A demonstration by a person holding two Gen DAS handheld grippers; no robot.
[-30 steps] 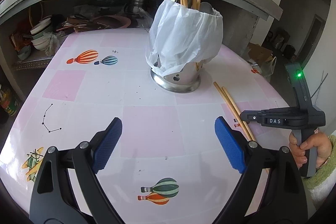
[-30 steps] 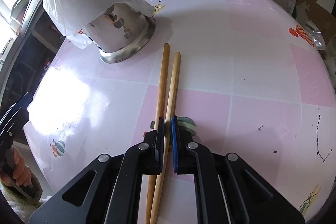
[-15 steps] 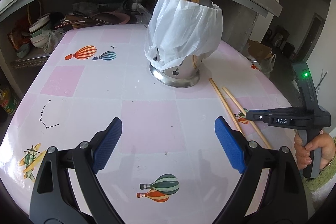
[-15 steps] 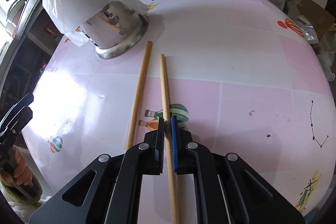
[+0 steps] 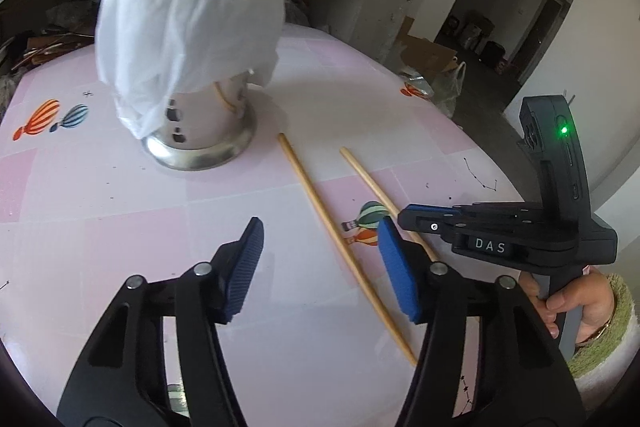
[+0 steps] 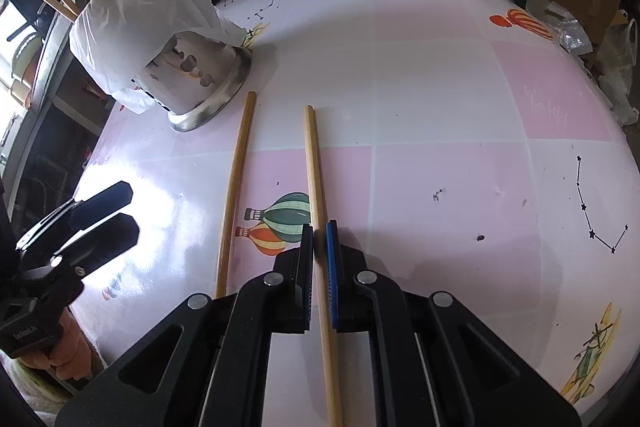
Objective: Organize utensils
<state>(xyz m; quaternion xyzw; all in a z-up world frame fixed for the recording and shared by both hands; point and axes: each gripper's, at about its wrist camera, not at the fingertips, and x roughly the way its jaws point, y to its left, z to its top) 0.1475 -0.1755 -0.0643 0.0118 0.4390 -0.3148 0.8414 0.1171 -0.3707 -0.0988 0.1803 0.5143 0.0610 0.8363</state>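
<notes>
Standing in the holder point(image 5: 192, 75) are several chopsticks already; the right claw point(image 6: 320, 239) is clamping one chopstick point(image 6: 316, 187), while the left claw point(image 5: 320, 259) is closing (nothing between) above the other chopstick point(image 5: 340, 243) on the surface point(image 5: 120, 211).

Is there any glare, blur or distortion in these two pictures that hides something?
Right wrist view: strong white glare on the table at the left washes out the print beside the free chopstick. Left wrist view: even light, the bag over the holder slightly smeared. Both views: fisheye bends the table edge; the corners are black.
</notes>
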